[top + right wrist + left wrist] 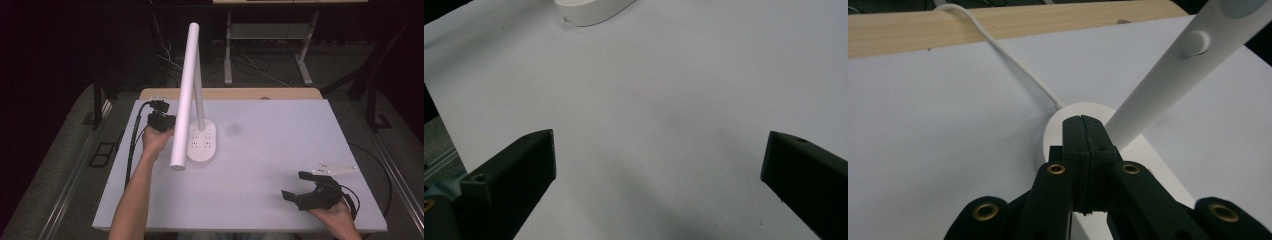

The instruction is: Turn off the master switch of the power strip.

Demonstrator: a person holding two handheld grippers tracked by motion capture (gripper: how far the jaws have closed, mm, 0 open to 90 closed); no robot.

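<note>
White table top (280, 150) is taking up most of the high view, with a wooden edge strip (230, 93) running along its far side. White desk lamp (192, 100) is standing on the left half of the table: oval base (202, 145) with socket holes is sitting flat, upright post (199, 95) is rising from it, and the long light bar (184, 95) is slanting down toward the near side, its lower end hanging just left of the base. Lamp's white cord (1013, 60) is running from the base back over the wooden strip.

Left gripper (1082, 122) is sitting just left of the light bar, hand (156, 141) under it. Its 2 jaws are pressed flat together with nothing between them, tips pointing at the base beside the post.

Right gripper (297, 186) is resting at the near right corner, well apart from the lamp. Its 2 jaws are spread wide over bare table, holding nothing.
</note>
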